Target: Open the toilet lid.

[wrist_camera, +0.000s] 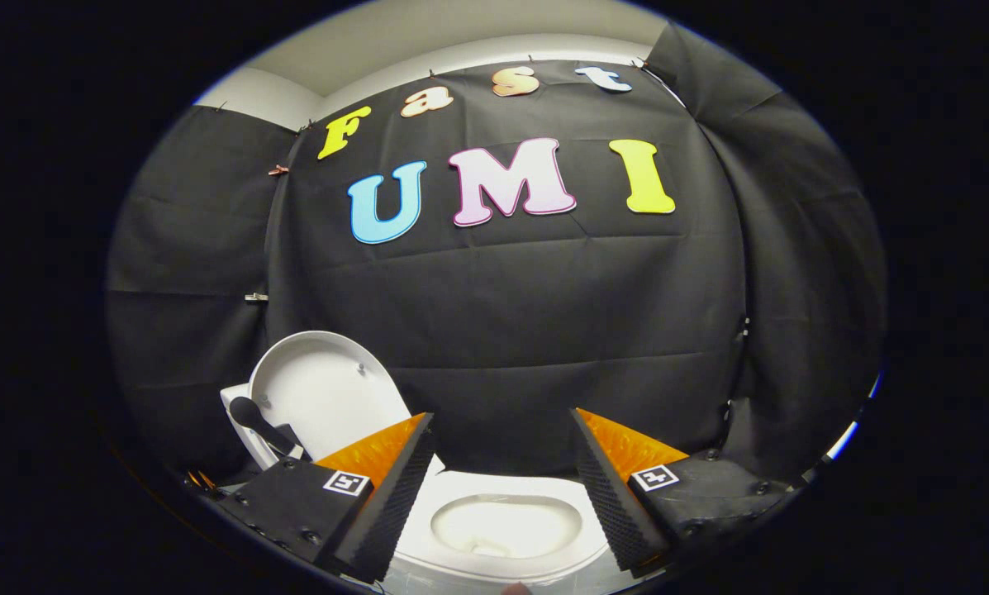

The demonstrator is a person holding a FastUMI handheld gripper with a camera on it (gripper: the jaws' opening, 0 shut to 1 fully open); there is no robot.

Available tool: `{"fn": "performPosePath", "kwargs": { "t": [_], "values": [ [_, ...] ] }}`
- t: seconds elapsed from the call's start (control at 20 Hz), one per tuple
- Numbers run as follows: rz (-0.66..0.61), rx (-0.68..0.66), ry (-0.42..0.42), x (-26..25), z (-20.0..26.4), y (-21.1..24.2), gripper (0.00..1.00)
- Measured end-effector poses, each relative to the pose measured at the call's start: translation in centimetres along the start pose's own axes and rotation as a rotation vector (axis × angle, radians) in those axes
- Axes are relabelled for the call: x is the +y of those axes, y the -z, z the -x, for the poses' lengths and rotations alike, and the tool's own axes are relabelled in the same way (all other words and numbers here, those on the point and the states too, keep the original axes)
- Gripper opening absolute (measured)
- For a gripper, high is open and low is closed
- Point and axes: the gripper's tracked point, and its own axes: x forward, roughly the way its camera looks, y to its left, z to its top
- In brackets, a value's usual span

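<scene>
In the gripper view, I have the gripper (pixel 502 487) spread wide with nothing between its fingers. The toilet lid (pixel 325 397) already stands raised beyond the left finger, leaning back toward the black cloth wall (pixel 502 330), and the seat (pixel 494 555) lies flat below the fingers with the bowl (pixel 506 525) open between them. I judge the lid is up, so the main risk is my own motion: a sideways swing could clip the left finger against the lid's rim and knock it forward to slam shut. A dark handle-like object (pixel 259 420) sits beside the lid's base; I cannot tell what it is. Room looks open above the seat and toward the right finger's side; the left is tight.
</scene>
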Motion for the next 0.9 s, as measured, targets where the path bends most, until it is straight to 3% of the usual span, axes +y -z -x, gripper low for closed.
{"fn": "performPosePath", "kwargs": {
  "t": [0.9],
  "values": [
    [0.034, -0.019, 0.035, -1.5, 0.2, -0.1, 0.99]
  ]
}}
